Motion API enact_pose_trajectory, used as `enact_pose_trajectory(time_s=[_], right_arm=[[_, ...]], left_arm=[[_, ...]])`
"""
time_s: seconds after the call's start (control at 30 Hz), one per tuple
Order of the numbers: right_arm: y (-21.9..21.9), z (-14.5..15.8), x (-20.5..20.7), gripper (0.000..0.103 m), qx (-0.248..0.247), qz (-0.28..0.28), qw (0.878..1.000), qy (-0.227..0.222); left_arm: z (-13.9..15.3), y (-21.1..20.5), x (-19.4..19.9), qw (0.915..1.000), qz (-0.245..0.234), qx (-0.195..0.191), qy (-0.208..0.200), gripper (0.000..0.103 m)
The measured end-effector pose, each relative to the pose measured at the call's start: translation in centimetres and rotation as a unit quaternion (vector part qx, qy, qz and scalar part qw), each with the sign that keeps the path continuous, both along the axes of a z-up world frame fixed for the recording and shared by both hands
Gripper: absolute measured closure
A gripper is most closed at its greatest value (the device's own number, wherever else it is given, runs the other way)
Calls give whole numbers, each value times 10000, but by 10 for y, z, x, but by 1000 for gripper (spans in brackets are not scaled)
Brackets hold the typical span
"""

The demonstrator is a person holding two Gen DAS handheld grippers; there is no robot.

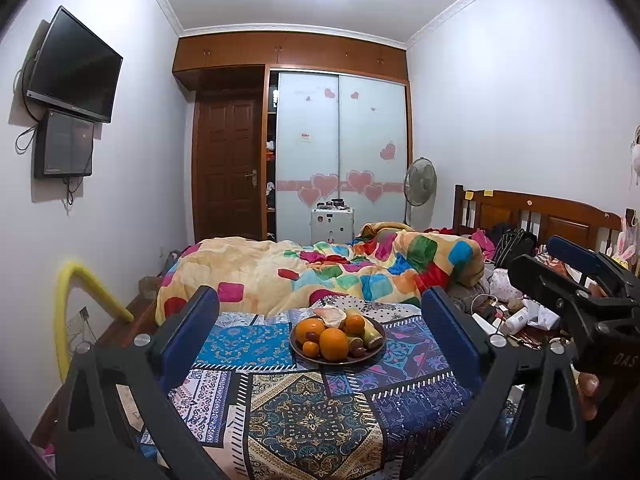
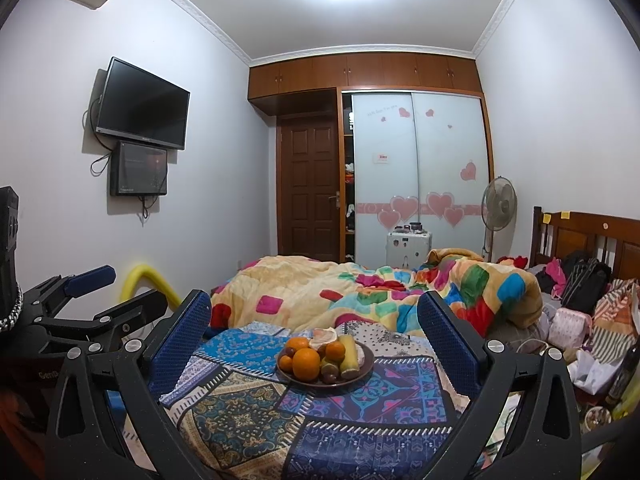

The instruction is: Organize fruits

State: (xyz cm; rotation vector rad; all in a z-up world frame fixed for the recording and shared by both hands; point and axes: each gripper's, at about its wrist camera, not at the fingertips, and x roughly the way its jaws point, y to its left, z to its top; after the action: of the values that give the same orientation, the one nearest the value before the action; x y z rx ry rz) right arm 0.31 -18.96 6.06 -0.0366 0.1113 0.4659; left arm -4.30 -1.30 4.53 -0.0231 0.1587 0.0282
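A dark round plate (image 1: 297, 347) (image 2: 367, 363) sits on a patterned blue patchwork cloth (image 1: 312, 412) (image 2: 240, 412) spread over the bed. It holds a pile of fruit: three oranges, the largest (image 1: 333, 345) (image 2: 306, 364) in front, a yellow-green banana piece (image 1: 371, 334) (image 2: 349, 354), small dark round fruits (image 1: 357, 347) and a pale pomelo piece (image 1: 330, 316) at the back. My left gripper (image 1: 320, 296) is open, held back from the plate and framing it. My right gripper (image 2: 314, 302) is also open with nothing in it. Its fingers (image 1: 576, 258) show at the right in the left wrist view.
A rumpled colourful quilt (image 1: 320, 272) lies behind the plate. Bags, clothes and small clutter (image 2: 580, 320) crowd the bed's right side by the wooden headboard (image 1: 540, 216). A yellow foam tube (image 1: 80, 284) stands at the left. A wardrobe, door, fan and wall screens are farther off.
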Motion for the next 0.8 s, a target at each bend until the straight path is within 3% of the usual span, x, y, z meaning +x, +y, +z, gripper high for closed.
enact_pose_trajectory(time_s=[0.8], right_arm=[[0,-3,1,0,71,-10,10000,47]], left_arm=[[-2,-2,3,10000,-51,3,18,1]])
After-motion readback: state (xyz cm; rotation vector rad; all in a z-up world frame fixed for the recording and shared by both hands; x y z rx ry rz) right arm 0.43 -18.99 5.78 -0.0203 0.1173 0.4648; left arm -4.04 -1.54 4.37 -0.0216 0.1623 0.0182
